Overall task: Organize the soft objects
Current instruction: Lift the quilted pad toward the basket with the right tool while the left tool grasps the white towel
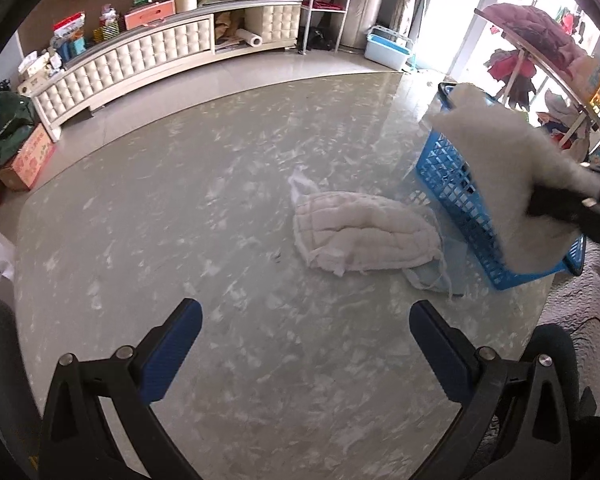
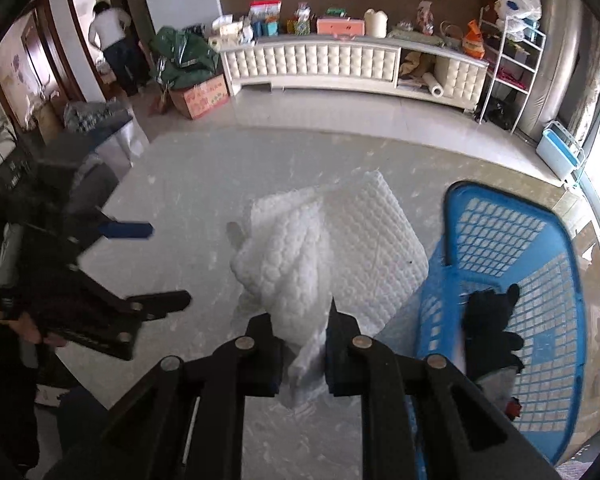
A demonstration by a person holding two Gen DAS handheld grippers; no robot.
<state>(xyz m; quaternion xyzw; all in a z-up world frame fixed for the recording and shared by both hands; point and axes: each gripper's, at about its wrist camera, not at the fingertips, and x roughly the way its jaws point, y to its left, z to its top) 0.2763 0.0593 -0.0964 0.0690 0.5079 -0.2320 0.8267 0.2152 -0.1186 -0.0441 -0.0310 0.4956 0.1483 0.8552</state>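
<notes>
My right gripper [image 2: 302, 354] is shut on a white quilted cloth [image 2: 332, 248], which hangs from its pads above the table, just left of a blue plastic basket [image 2: 500, 224]. A black soft toy [image 2: 492, 320] lies inside the basket. In the left wrist view the same cloth [image 1: 508, 160] hangs in front of the basket [image 1: 472, 216], pinched by the right gripper [image 1: 540, 200]. A second white quilted pad [image 1: 360, 236] lies on the table over a pale blue cloth [image 1: 436, 276]. My left gripper [image 1: 306, 324] stands open over bare table, holding nothing.
The round marbled table [image 1: 200, 220] fills both views. A long cream cabinet [image 1: 140, 60] with boxes on top lines the far wall. A cardboard box [image 2: 200, 96] and a green bag sit on the floor. A person [image 2: 112, 40] stands in a doorway at the far left.
</notes>
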